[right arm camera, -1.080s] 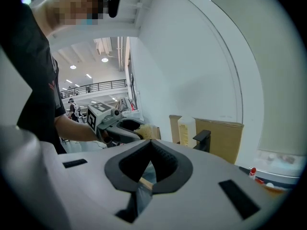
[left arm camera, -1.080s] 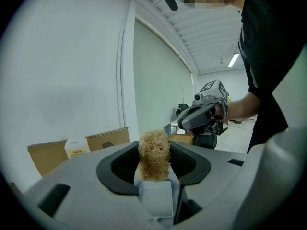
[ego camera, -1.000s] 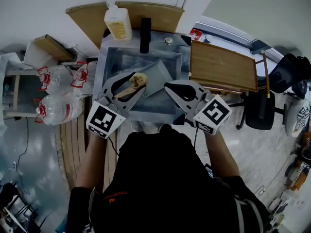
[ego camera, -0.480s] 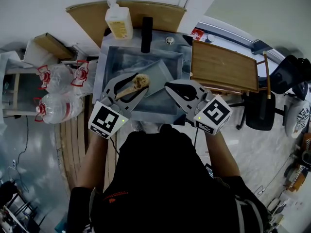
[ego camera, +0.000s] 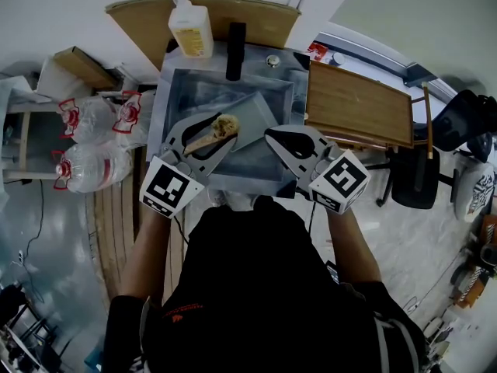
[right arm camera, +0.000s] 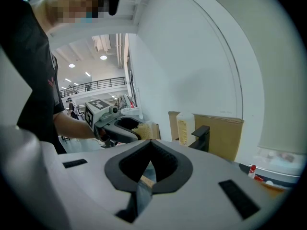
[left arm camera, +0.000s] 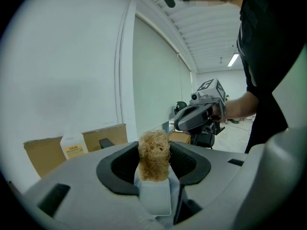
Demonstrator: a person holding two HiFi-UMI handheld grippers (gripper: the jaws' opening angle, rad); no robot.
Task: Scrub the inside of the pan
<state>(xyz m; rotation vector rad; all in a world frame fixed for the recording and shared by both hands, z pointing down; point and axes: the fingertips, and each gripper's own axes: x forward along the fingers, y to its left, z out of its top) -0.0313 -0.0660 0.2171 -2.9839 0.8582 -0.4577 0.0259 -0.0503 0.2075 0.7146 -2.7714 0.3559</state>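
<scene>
Left gripper [left arm camera: 154, 180] pinches the soft, light scourer [left arm camera: 154, 153]. Right gripper [right arm camera: 146, 175] clamps the rim of the stiff, probably slippery pan [ego camera: 253, 113] mid-frame.

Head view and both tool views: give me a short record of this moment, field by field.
pan: metal, tilted inside the sink
left tool: shut on a fibrous scrubber
right tool: shut, apparently on the pan's rim
contact: cannot tell whether the scrubber touches the pan
behind sink: soap bottle, black faucet
</scene>
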